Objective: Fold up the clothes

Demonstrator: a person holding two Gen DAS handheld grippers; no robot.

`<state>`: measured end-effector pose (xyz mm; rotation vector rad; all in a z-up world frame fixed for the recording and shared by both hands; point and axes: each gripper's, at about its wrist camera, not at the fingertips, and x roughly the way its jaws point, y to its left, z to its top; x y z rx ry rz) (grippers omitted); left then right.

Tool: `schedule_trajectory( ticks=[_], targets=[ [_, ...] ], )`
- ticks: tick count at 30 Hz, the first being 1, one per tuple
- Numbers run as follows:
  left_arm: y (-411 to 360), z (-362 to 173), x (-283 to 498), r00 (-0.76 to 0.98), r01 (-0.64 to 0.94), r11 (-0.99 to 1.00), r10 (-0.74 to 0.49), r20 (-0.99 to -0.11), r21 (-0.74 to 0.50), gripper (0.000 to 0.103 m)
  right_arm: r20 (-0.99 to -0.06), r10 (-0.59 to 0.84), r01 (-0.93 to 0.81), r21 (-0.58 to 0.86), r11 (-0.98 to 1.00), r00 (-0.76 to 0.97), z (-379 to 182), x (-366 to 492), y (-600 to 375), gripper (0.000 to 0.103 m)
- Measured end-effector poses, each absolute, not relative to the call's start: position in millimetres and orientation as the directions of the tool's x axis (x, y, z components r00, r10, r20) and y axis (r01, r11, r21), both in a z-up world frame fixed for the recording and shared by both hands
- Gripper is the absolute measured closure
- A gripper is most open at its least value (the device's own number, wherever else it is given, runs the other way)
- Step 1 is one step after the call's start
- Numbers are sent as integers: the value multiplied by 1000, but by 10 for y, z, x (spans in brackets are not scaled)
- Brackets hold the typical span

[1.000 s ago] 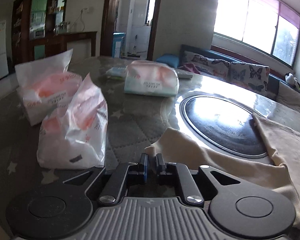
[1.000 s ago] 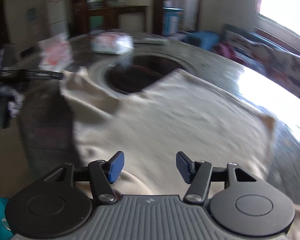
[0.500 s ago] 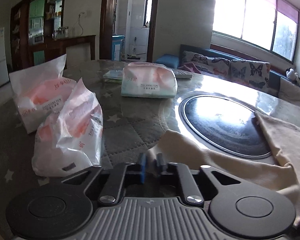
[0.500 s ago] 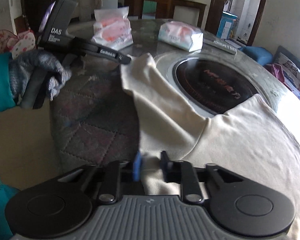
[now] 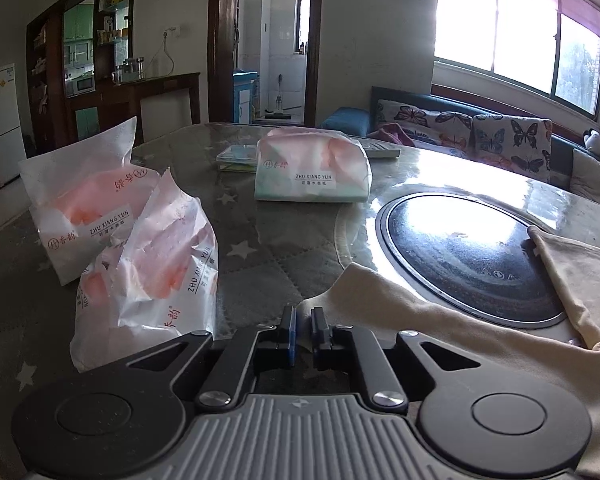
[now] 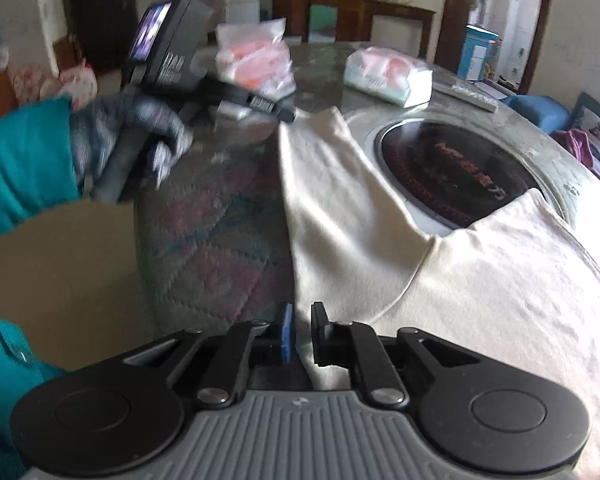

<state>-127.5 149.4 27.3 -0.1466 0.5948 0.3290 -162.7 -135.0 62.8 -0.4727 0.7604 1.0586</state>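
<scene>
Nearest to us, our right gripper (image 6: 302, 334) is pinched on the soft cream garment (image 6: 480, 280) at its edge. Our left gripper (image 5: 303, 330) clamps the sleeve tip (image 5: 320, 304). The cloth lies over the quilted table (image 5: 268, 240), beside the glossy black round plate (image 5: 460, 252). Only the left view shows the crinkly tissue packs (image 5: 148, 256); only the right view shows our gloved left hand (image 6: 140, 132).

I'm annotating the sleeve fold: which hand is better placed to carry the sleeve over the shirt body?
Left. The left gripper pinches the sleeve tip; the right gripper grips near the shirt body.
</scene>
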Motion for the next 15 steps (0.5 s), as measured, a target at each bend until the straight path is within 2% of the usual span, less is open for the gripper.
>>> schedule_trajectory(
  ticks=[10,12,13,15],
  targets=[
    [1405,463,-1367,788,-353,934,271,-553,-45,83,-742,619,-895,60,443,256,668,-1584,-1478,86],
    [1331,542,-1392,801,-325,944,239,-549,-64,60,-726,620,-874,56,483,297,765,-1553,-1671,79],
    [1276,576,-1404,810,-300,951,214,-545,-73,56,-723,604,-854,39,519,334,809,-1521,-1798,75],
    [1121,626,-1419,827,-241,966,155,-540,-91,45,-729,557,-808,8,589,399,837,-1435,-2037,74]
  ],
)
